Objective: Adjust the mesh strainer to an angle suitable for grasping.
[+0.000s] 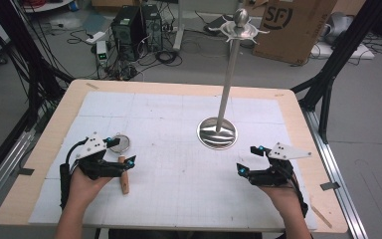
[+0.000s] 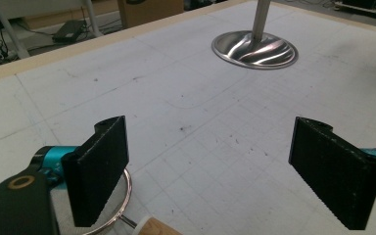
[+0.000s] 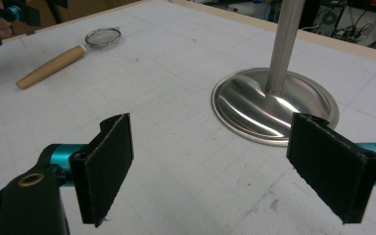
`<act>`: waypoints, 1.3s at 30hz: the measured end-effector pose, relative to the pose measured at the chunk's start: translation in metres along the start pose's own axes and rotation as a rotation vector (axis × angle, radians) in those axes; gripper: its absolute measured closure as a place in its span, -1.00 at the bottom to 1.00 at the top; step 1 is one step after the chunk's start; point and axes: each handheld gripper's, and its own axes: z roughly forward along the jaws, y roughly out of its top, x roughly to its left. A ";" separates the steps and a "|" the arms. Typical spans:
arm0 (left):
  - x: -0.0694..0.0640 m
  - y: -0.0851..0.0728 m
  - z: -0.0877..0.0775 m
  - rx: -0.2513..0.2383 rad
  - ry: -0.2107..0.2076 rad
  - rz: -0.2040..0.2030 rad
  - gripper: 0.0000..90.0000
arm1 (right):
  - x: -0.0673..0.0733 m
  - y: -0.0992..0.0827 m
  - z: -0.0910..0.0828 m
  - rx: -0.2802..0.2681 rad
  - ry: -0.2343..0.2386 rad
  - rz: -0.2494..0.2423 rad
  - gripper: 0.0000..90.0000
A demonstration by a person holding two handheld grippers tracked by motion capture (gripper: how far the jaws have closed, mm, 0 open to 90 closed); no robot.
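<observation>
At the left of the high view the left gripper (image 1: 121, 151) hovers over a small strainer (image 1: 122, 160) with a wooden handle, which lies flat on the white mat (image 1: 179, 174) — its jaws stand wide apart with nothing between them, and in the left gripper view the strainer's metal ring (image 2: 122, 205) shows just beneath the left-hand jaw. Near the middle of the table stands a metal stand (image 1: 218, 132), its round base on the mat and its pole upright. At the right, the right gripper (image 1: 250, 159) hangs above bare mat, near the stand's base and well apart from the strainer — its jaws are also spread wide and hold nothing.
</observation>
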 end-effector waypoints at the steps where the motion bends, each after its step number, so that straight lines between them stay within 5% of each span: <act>1: 0.001 -0.001 0.000 0.009 0.002 -0.001 -0.66 | 0.000 -0.001 0.000 0.000 -0.001 0.002 -0.63; 12: 0.001 -0.008 -0.003 0.038 -0.012 0.013 -0.62 | 0.000 0.000 0.004 0.002 -0.004 0.002 -0.63; 25: 0.005 -0.017 -0.016 0.088 -0.081 0.043 0.23 | -0.003 0.003 0.009 0.007 -0.019 -0.011 -0.63; 30: 0.007 -0.020 -0.019 0.159 -0.099 0.046 0.60 | -0.005 0.003 0.008 0.004 -0.026 0.001 -0.63; 39: 0.009 -0.029 -0.021 0.255 -0.093 0.083 0.90 | -0.006 0.003 0.008 0.001 -0.026 0.004 -0.63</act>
